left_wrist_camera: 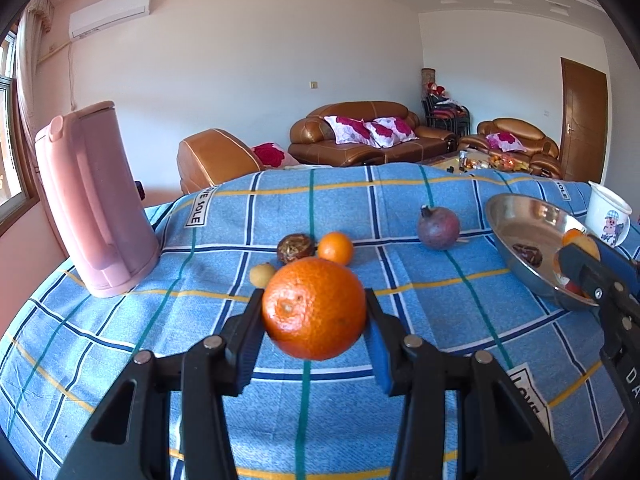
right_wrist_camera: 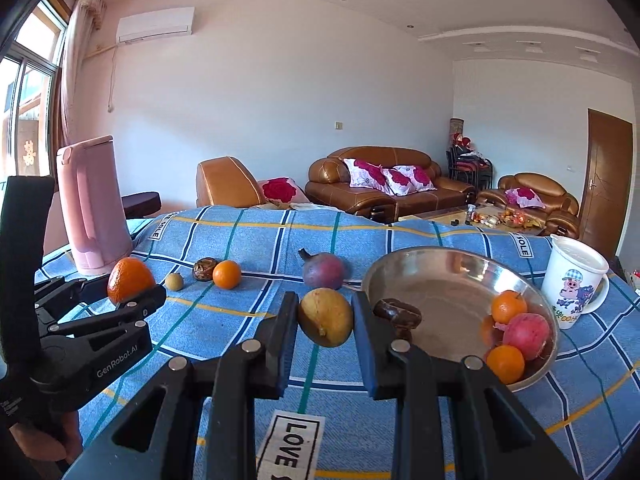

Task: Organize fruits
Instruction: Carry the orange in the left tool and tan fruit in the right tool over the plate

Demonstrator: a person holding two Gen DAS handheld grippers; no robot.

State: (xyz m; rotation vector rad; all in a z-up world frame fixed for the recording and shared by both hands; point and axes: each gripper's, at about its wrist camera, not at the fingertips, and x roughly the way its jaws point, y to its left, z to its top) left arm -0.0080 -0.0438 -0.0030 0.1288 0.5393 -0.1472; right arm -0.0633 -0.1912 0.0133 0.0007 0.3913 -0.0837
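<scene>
My left gripper (left_wrist_camera: pixel 314 312) is shut on a large orange (left_wrist_camera: pixel 314 308), held above the blue checked cloth; the right wrist view shows that orange (right_wrist_camera: pixel 129 280) at the left. My right gripper (right_wrist_camera: pixel 325 320) is shut on a yellow-brown fruit (right_wrist_camera: pixel 326 316), just left of the steel bowl (right_wrist_camera: pixel 424 268). The bowl holds small oranges (right_wrist_camera: pixel 507 307), a red fruit (right_wrist_camera: pixel 525 335) and a dark brown fruit (right_wrist_camera: pixel 396 313). On the cloth lie a purple pomegranate (left_wrist_camera: pixel 438 227), a small orange (left_wrist_camera: pixel 335 247), a dark wrinkled fruit (left_wrist_camera: pixel 295 248) and a small yellow fruit (left_wrist_camera: pixel 262 275).
A pink kettle (left_wrist_camera: pixel 94 200) stands at the table's left edge. A white cartoon mug (right_wrist_camera: pixel 572 286) stands right of the bowl. Brown leather sofas (left_wrist_camera: pixel 368 132) and a low table fill the room behind.
</scene>
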